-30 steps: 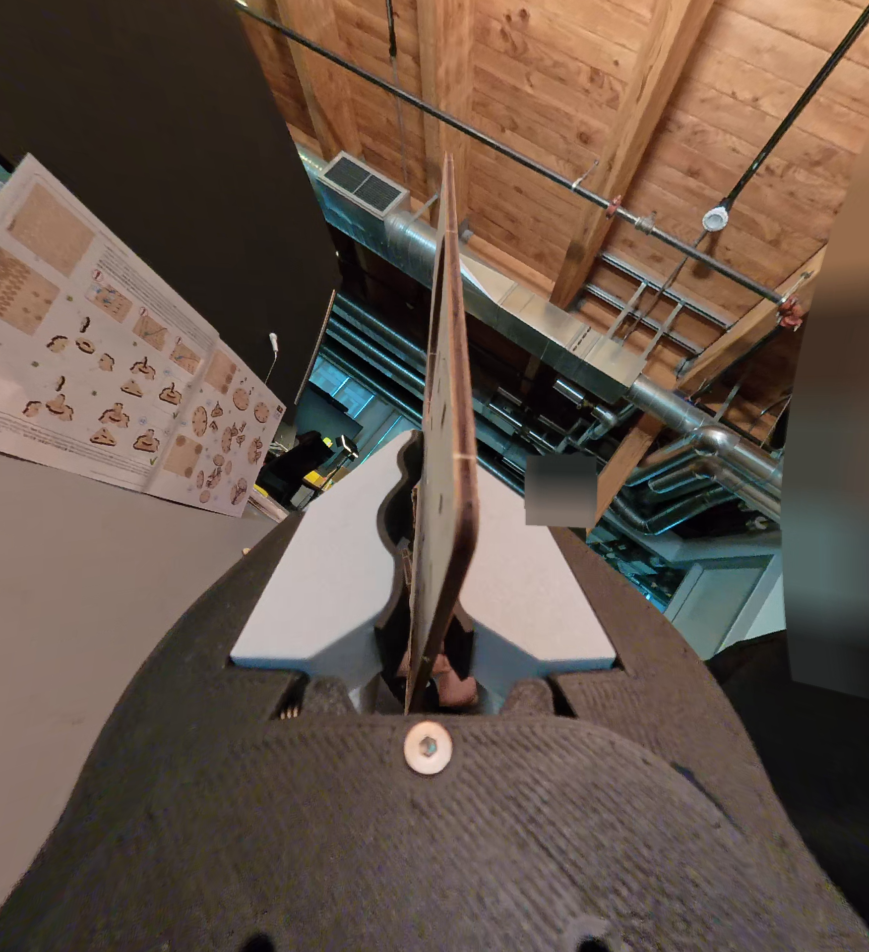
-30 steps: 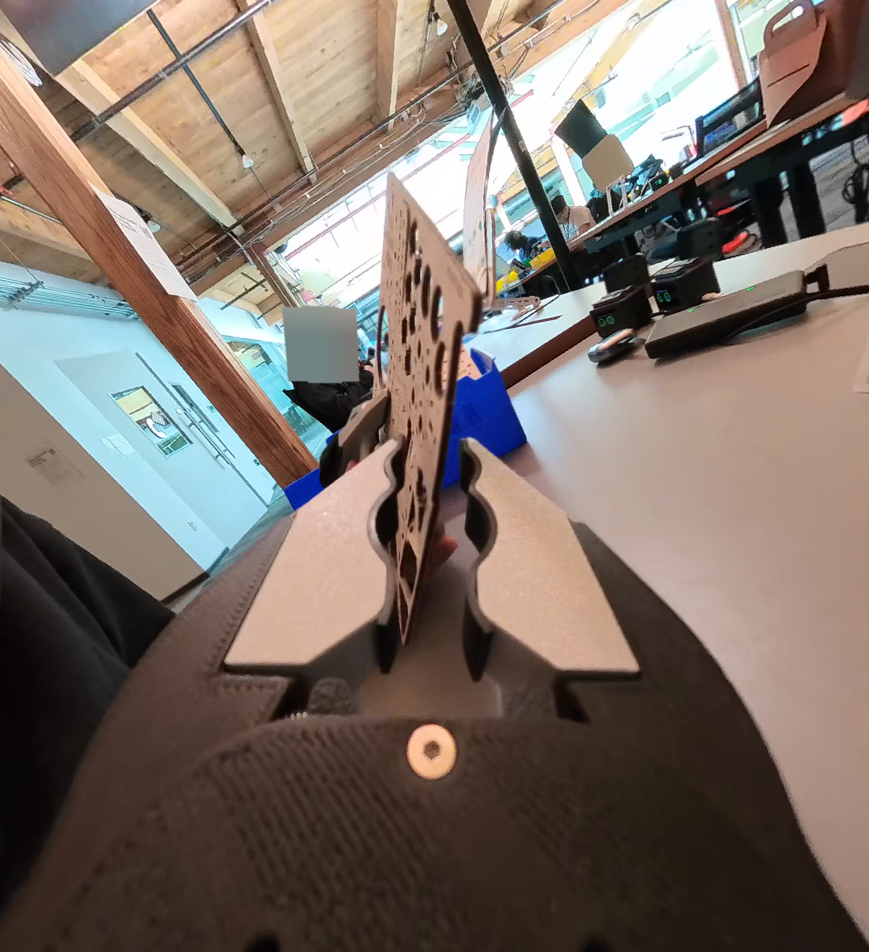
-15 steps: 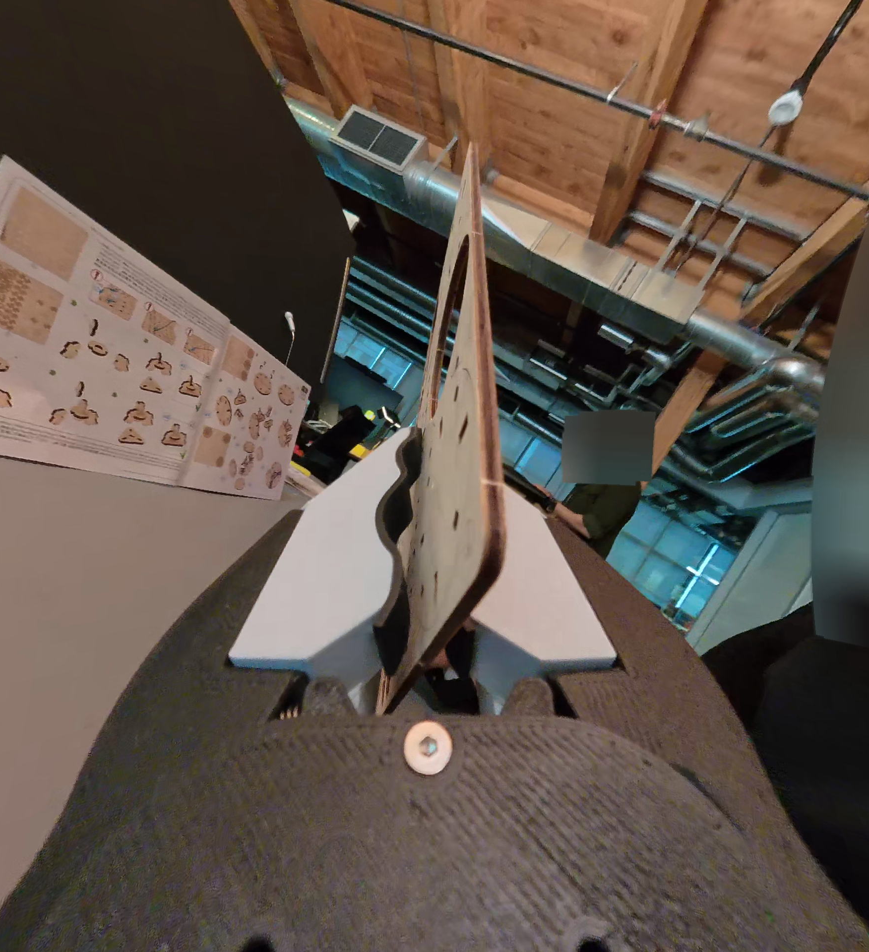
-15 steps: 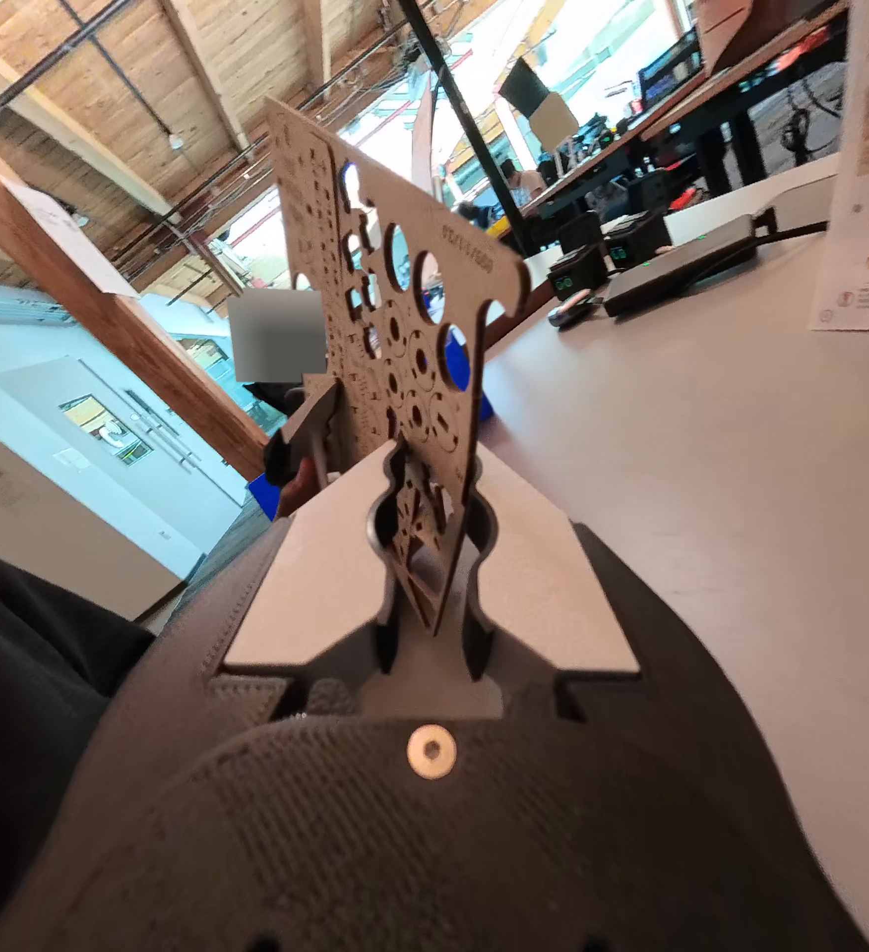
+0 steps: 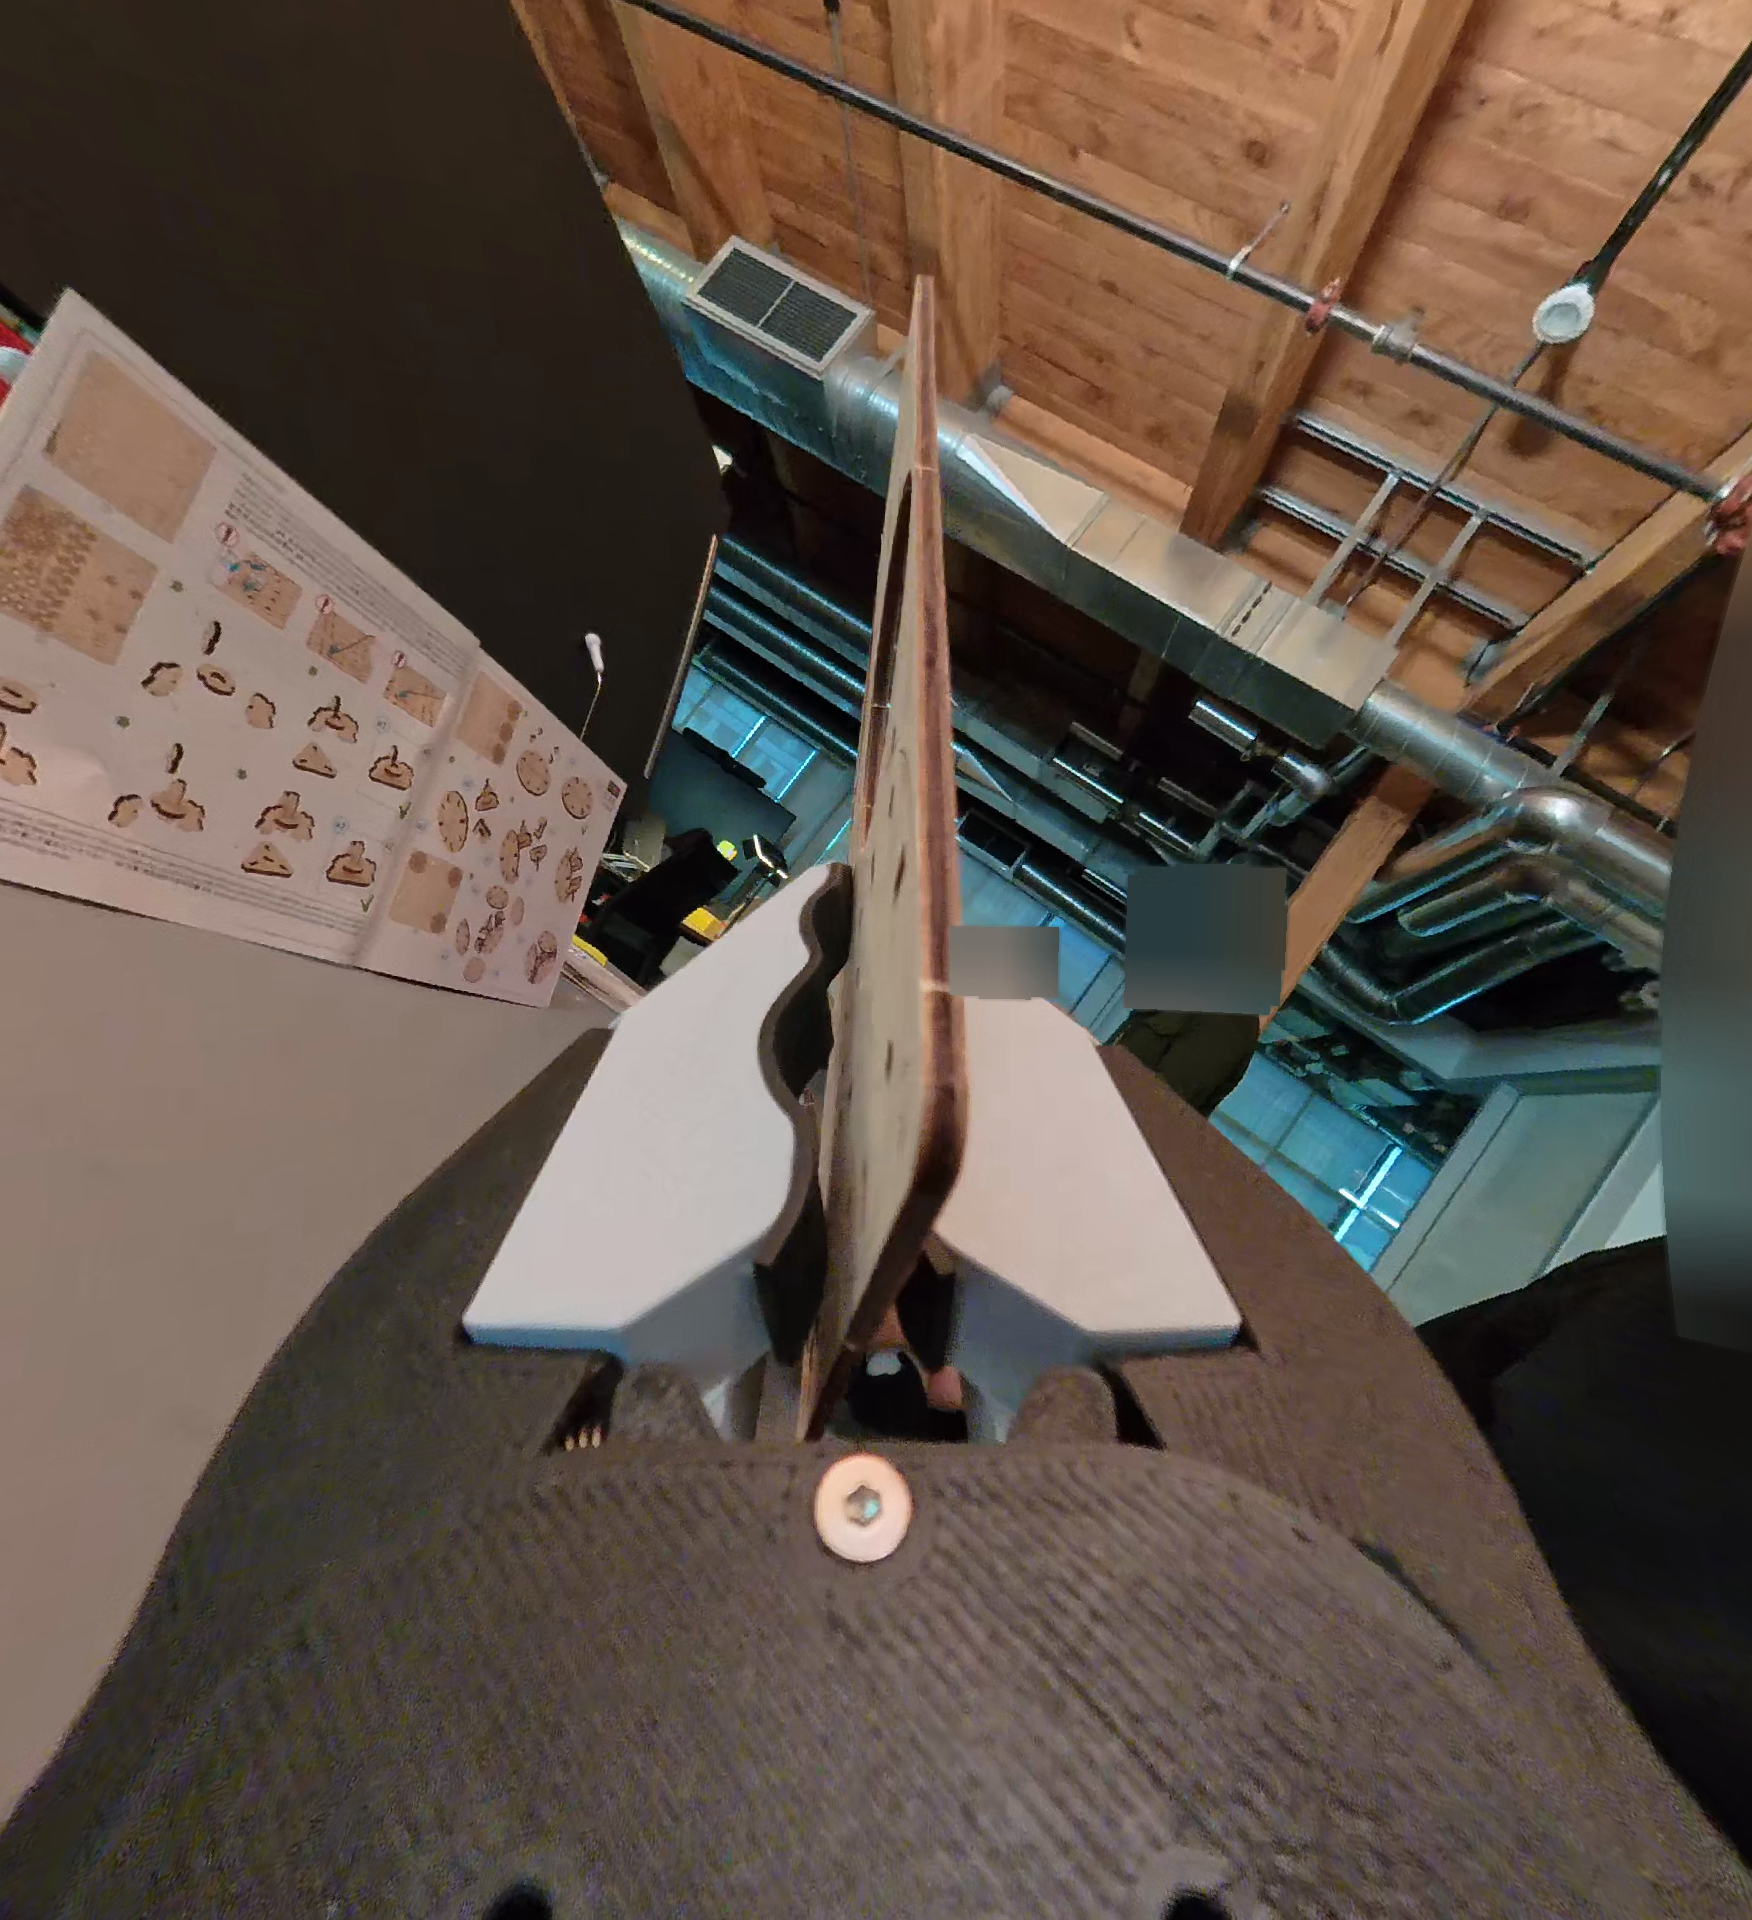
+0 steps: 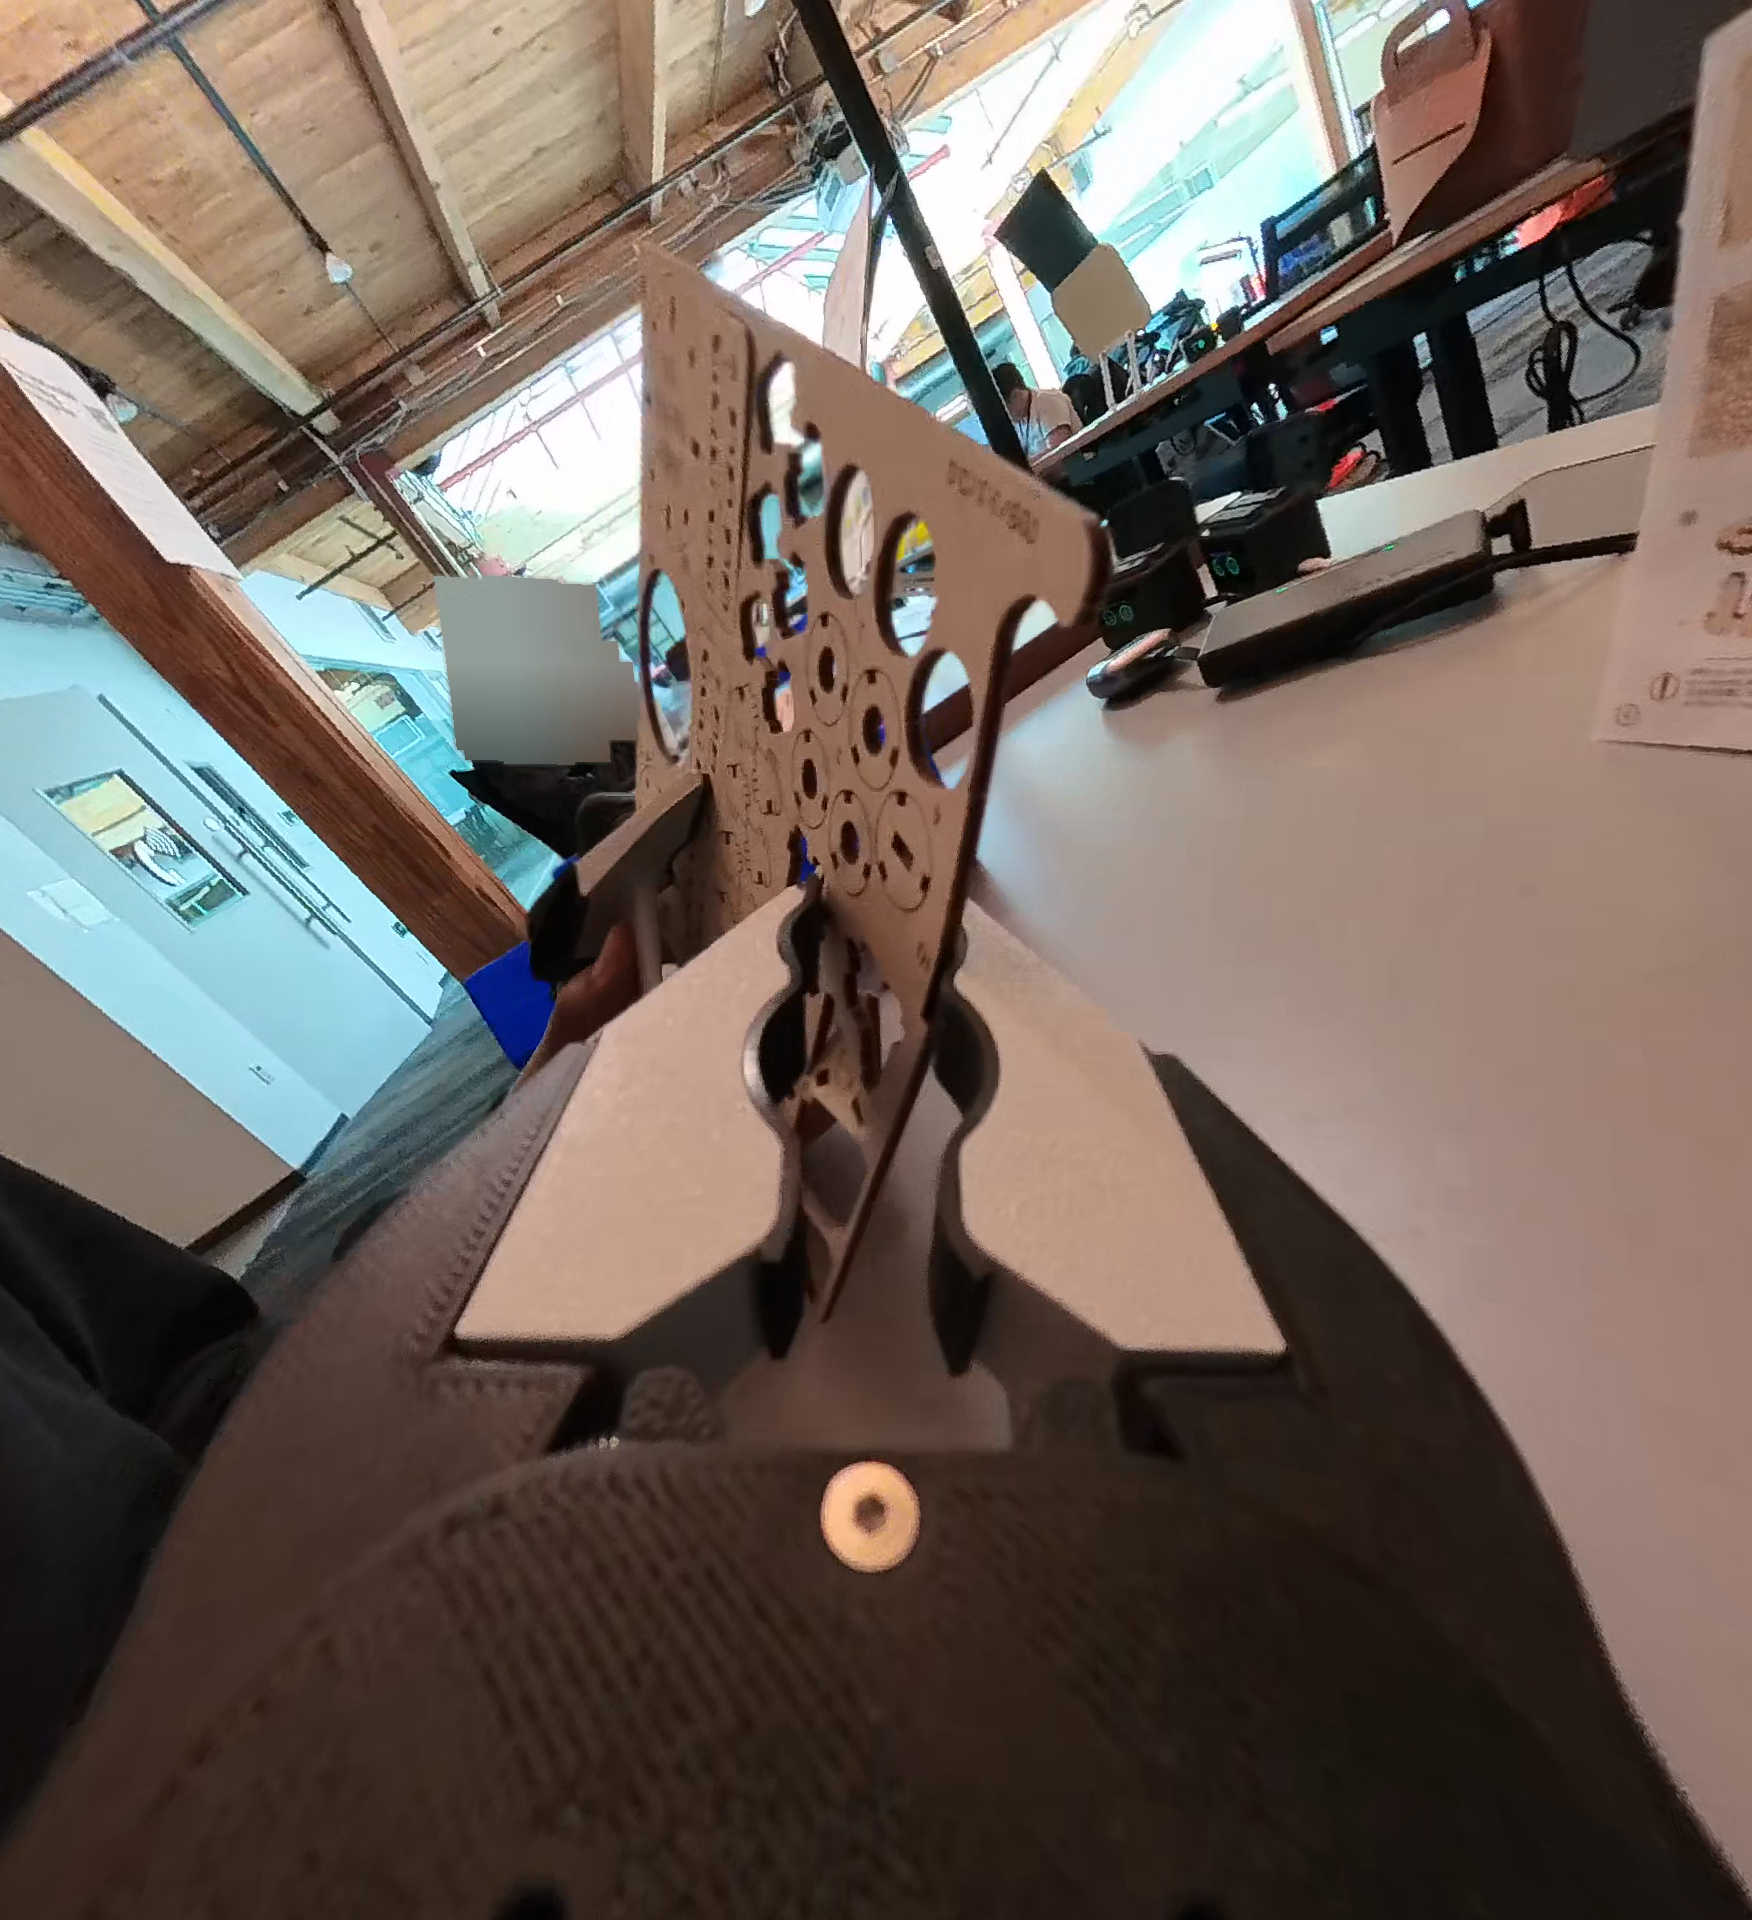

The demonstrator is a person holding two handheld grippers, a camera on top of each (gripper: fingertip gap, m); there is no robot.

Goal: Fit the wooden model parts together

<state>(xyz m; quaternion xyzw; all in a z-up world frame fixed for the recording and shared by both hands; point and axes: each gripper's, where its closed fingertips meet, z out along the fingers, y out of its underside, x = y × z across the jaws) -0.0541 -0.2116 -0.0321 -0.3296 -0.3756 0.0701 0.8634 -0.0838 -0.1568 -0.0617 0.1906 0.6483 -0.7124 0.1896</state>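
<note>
While both grippers' jaws pinch thin plywood sheet (image 6: 851, 665) — laser-cut w/ round holes, dark burnt edges, held upright.

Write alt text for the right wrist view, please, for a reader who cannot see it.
The right tongs hold a thin, laser-cut plywood sheet with round holes, tilted up over a grey table. The left tongs grip the sheet's far side. A white instruction sheet and black devices lie beyond.

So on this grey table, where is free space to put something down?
The grey table is bare between the right tongs and the black devices at its far edge. The instruction sheet crowds the right side. In the left view, table is bare in front of the sheet.
</note>
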